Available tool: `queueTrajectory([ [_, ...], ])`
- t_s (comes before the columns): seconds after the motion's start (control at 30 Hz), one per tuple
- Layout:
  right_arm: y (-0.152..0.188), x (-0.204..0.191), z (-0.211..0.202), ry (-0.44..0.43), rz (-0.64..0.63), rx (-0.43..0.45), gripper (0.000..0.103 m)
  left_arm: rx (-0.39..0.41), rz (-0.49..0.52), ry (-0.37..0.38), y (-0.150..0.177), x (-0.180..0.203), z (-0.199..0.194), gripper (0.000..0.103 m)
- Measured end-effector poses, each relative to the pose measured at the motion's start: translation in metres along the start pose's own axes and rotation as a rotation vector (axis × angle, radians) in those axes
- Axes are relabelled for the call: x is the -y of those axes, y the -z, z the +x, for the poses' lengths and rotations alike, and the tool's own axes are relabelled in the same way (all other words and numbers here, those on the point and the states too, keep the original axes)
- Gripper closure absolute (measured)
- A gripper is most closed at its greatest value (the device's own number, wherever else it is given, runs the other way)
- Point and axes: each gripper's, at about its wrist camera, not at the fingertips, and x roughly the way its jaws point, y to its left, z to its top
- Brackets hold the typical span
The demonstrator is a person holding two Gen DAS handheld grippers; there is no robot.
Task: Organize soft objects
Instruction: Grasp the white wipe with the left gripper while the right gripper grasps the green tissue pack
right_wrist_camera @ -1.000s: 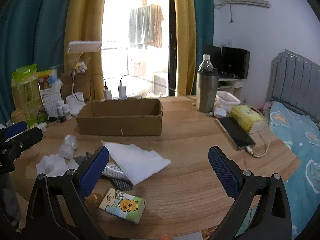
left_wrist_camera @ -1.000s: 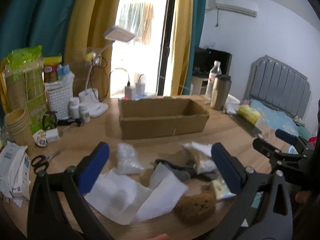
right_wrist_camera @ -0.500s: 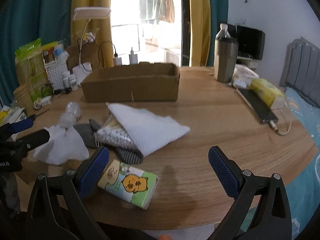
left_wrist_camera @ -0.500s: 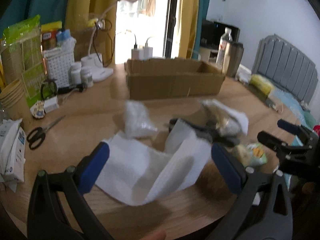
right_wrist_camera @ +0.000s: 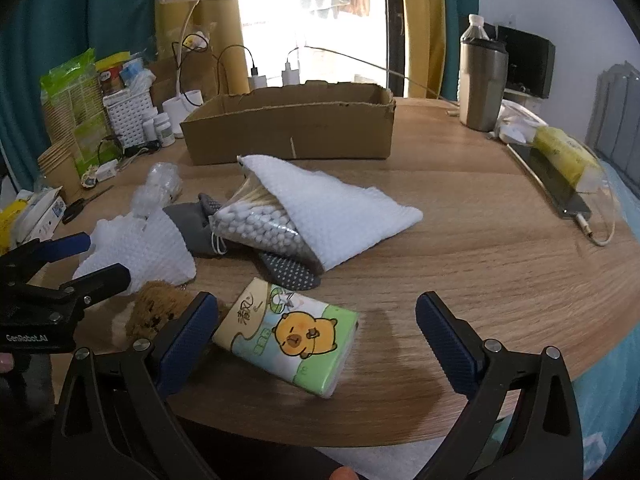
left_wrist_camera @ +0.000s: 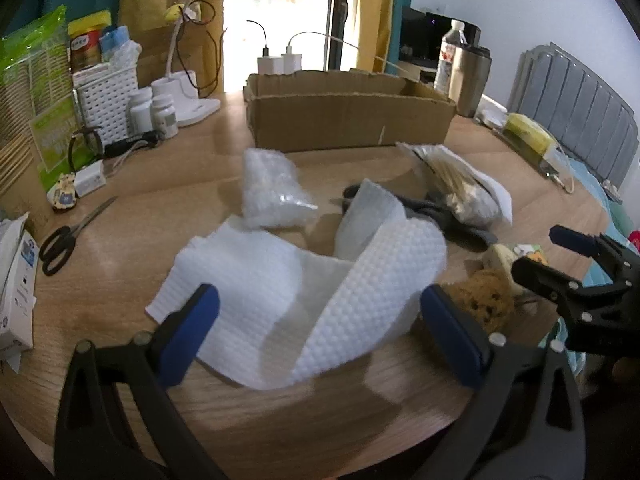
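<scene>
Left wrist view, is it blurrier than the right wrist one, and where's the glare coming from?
Left wrist view: yes, the white cloth and cardboard box are motion-smeared. Right wrist view: sharper, the tissue pack print reads clearly. Both views: the window behind the box is blown out, and fisheye bends the table edge.

Both grippers tilted down over the table

Left gripper jaws wide, just closing slightly, nothing gripped; right gripper agape beside it.

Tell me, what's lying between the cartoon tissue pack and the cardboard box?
In the right wrist view: a dotted grey sock, a cotton swab bag and a white cloth.
</scene>
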Motion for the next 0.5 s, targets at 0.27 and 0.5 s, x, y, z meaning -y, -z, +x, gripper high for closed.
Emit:
queueTrajectory([
  [0.27, 0.005, -0.005, 0.007, -0.024, -0.001, -0.033, 0.011, -0.043, 0.035, 0.027, 0.005, 0.007, 0.009, 0.049],
  [0.5, 0.005, -0.007, 0.006, -0.065, -0.006, -0.030, 0.026, -0.017, 0.049, 0.097, 0.006, 0.012, 0.003, 0.069],
])
